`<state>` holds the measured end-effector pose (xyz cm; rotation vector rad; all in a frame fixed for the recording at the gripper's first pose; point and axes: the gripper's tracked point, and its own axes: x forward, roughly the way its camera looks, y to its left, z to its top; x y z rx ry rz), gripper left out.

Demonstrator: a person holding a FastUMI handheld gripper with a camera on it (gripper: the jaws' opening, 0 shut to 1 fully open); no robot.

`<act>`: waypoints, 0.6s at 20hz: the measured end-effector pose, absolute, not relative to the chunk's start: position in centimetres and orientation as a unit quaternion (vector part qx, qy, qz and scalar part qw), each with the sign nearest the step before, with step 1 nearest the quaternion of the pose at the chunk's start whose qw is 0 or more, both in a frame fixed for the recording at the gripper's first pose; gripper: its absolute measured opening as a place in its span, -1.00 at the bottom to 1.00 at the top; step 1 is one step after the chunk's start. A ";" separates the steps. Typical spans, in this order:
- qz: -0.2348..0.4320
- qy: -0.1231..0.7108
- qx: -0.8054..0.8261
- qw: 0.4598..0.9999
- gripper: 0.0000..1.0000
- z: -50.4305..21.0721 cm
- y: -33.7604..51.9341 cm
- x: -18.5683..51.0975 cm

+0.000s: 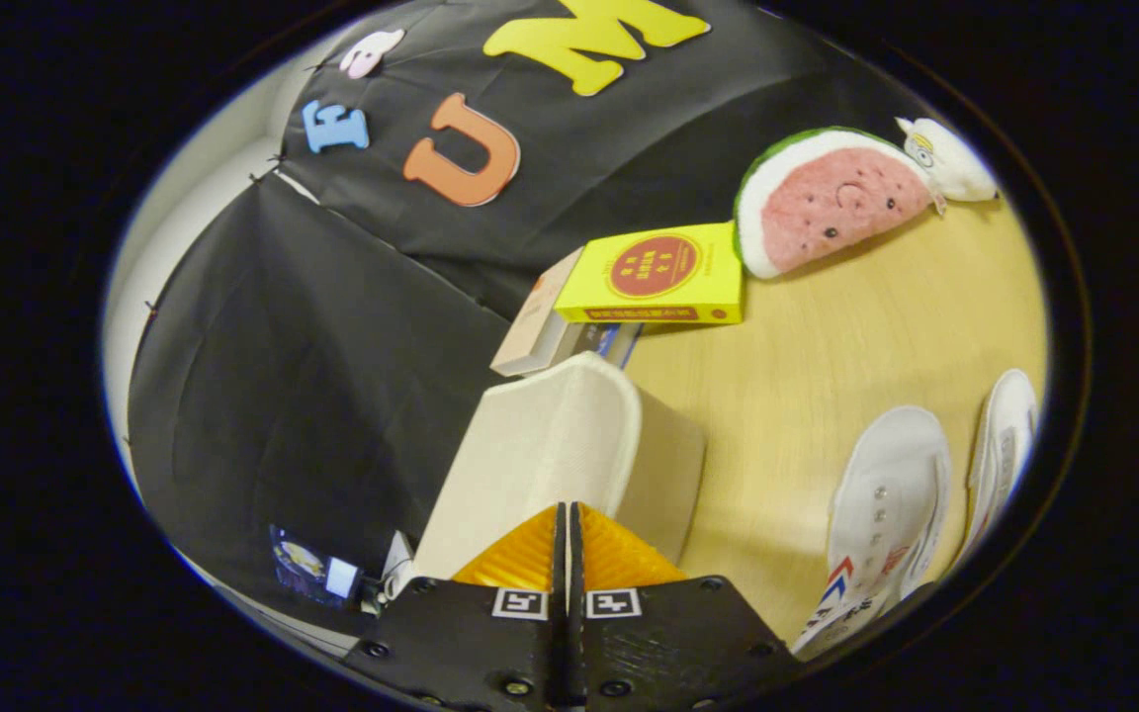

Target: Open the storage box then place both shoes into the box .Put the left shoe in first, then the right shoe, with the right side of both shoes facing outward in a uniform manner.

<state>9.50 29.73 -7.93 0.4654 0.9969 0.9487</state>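
a wooden tabletop (pixel 827 336) carries a cream storage box (pixel 569 445) with its lid down, just ahead of the hand-held gripper (pixel 568 539), whose orange fingers (pixel 520 554) are pressed together on nothing. two white shoes (pixel 891 504) lie well to the right of the box. beyond it sit a yellow book (pixel 663 272) and a watermelon plush (pixel 827 198). to open well, the fingers probably need to part and catch the lid's front edge before lifting.
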 end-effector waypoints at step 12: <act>0.412 0.452 0.210 0.763 0.67 -10.3 30.0 10.4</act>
